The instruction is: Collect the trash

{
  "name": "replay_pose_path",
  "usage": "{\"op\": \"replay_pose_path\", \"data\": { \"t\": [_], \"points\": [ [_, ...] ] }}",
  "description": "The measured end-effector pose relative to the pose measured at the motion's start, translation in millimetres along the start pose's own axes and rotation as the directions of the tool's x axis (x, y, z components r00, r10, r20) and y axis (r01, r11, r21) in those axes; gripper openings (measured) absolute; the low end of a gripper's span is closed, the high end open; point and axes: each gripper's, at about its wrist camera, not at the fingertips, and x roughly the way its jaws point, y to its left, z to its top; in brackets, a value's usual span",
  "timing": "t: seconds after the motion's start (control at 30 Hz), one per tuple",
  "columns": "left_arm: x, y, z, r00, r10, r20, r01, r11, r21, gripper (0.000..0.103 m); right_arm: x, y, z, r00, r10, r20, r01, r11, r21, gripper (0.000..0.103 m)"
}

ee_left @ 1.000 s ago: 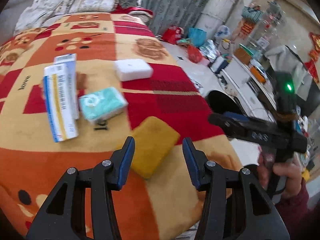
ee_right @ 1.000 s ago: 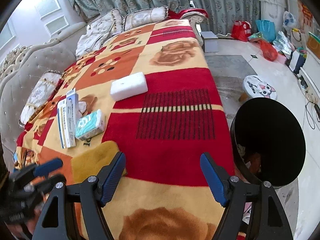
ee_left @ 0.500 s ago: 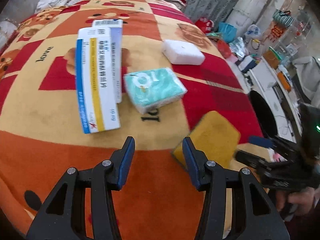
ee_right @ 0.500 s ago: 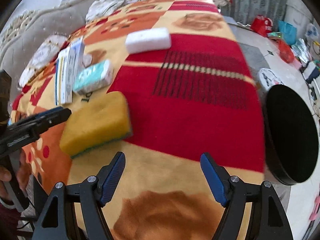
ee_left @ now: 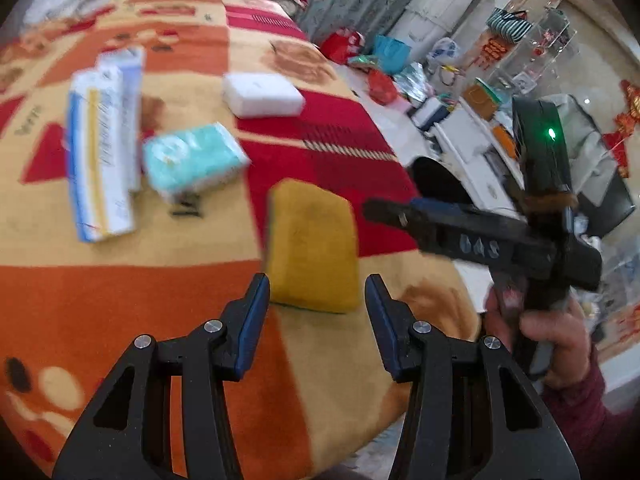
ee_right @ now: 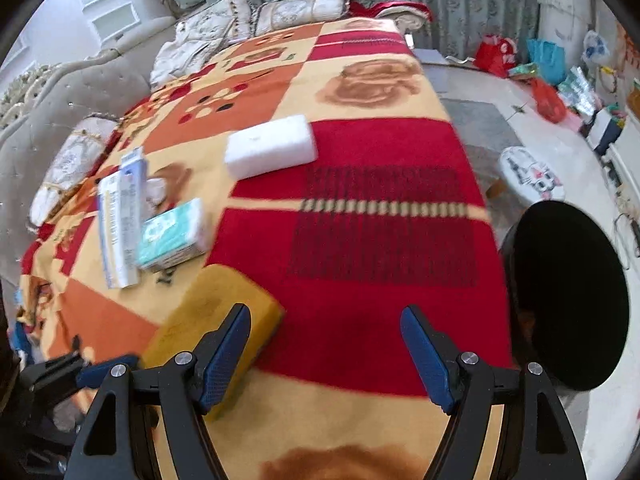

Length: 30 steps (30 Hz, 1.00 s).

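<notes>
- Bed (ee_right: 380, 240) under a patchwork blanket of red, orange and cream squares, filling most of both views; pale cushions (ee_right: 280, 12) at its far end, by the grey-green curtains.
- Black round bin (ee_right: 568, 296) on the floor just off the bed's right edge, mouth tilted toward the right wrist camera; only a dark sliver of it (ee_left: 436, 180) visible from the left wrist.
- Right gripper (ee_right: 326, 354) over the near red and cream squares, jaws wide apart, nothing between them; left blue pad in front of the sponge's near corner, contact impossible to tell.
- Left gripper (ee_left: 318, 322) angled down at the blanket, jaws partly apart and empty, the sponge's near edge lying just ahead of the gap, not clamped.
- Hand (ee_left: 548, 336) in a dark red sleeve, wrapped around the right gripper's handle at the right of the left wrist view.
- Yellow sponge (ee_left: 314, 248) flat on the blanket near the bed's front edge, closest of the items to both grippers.
- White foam block (ee_right: 270, 152) farther up the bed, at the edge of the red square.
- Two long white medicine boxes (ee_left: 100, 148) side by side at the left, one with blue and yellow stripes.
- Teal tissue pack (ee_right: 172, 236) just beside the boxes, between them and the sponge.
</notes>
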Motion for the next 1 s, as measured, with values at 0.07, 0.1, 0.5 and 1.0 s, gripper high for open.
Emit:
{"op": "replay_pose_path", "data": {
  "t": [0.07, 0.1, 0.5, 1.0],
  "points": [
    [-12.2, 6.6, 1.3, 0.996, 0.079, 0.032, -0.080, 0.997, 0.015, 0.048, 1.9, 11.9, -4.9, 0.999, 0.048, -0.009, -0.048, 0.999, 0.005, 0.075],
    [-16.0, 10.8, 1.0, 0.992, 0.118, 0.042, -0.119, 0.993, 0.018, 0.048, 5.0, 19.4, -6.2, 0.997, 0.072, -0.015, -0.072, 0.997, 0.015, 0.075],
    [-30.4, 90.8, 18.9, 0.920, 0.356, 0.164, -0.328, 0.928, -0.179, 0.048, 52.6, 79.8, -13.8, 0.997, 0.014, -0.079, -0.015, 1.000, -0.009, 0.083],
    [19.0, 95.6, 68.1, 0.900, 0.404, 0.160, -0.378, 0.910, -0.169, 0.048, 48.6, 58.8, -14.9, 0.997, -0.039, -0.073, 0.029, 0.990, -0.136, 0.073]
  ]
}}
